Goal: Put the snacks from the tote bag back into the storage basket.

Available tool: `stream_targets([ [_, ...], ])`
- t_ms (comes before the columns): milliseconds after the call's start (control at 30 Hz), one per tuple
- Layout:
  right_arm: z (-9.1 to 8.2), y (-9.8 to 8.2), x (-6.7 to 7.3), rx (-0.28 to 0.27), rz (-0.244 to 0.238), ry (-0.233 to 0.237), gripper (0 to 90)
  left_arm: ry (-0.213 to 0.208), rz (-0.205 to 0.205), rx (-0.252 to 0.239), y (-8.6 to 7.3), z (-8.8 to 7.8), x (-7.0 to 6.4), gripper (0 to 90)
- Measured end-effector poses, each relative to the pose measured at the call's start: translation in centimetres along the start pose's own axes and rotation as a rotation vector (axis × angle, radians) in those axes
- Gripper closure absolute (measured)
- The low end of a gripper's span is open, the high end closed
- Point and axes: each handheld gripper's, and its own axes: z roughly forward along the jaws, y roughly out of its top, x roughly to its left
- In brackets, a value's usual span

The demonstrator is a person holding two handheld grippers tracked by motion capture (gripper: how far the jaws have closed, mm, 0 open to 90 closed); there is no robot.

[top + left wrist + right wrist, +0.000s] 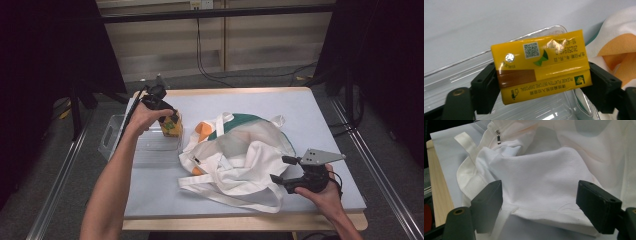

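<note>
Left gripper (pixel 169 119): clamped on yellow carton (pixel 539 66), left of tote bag (pixel 240 155); right gripper (pixel 541 202): agape, empty, at the bag's near-right edge.

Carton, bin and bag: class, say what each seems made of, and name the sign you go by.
Carton: likely coated paperboard, glossy; it shows glare, folded seams and print.
Bin: clear hard plastic, probably; the table shows through its ribbed, shiny walls.
Bag: woven cloth, perhaps cotton, matte; it has soft folds, a stitched hem and flat straps.
</note>
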Motion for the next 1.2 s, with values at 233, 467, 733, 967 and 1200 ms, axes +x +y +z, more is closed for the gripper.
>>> stream_targets([
  [233,0.0,0.0,0.1,0.0,-0.001,0.002,21.4,0.036,-0.072,-0.02,0.0,-0.1,-0.6,25.6],
  [467,0.1,0.0,0.1,0.003,-0.003,0.004,21.5,0.05,-0.11,-0.048,-0.2,0.3,-1.2,25.0],
  [733,0.0,0.0,0.1,0.001,-0.001,0.005,21.7,0.044,-0.021,-0.048,-0.4,0.2,-1.2,21.3],
  [967,0.0,0.0,0.1,-0.001,-0.001,0.003,21.6,0.033,0.052,-0.071,-0.7,-0.1,-1.2,10.6],
  [1200,0.0,-0.1,0.0,0.001,-0.002,0.001,21.5,-0.009,0.08,-0.115,-1.5,-0.6,-0.7,5.7],
])
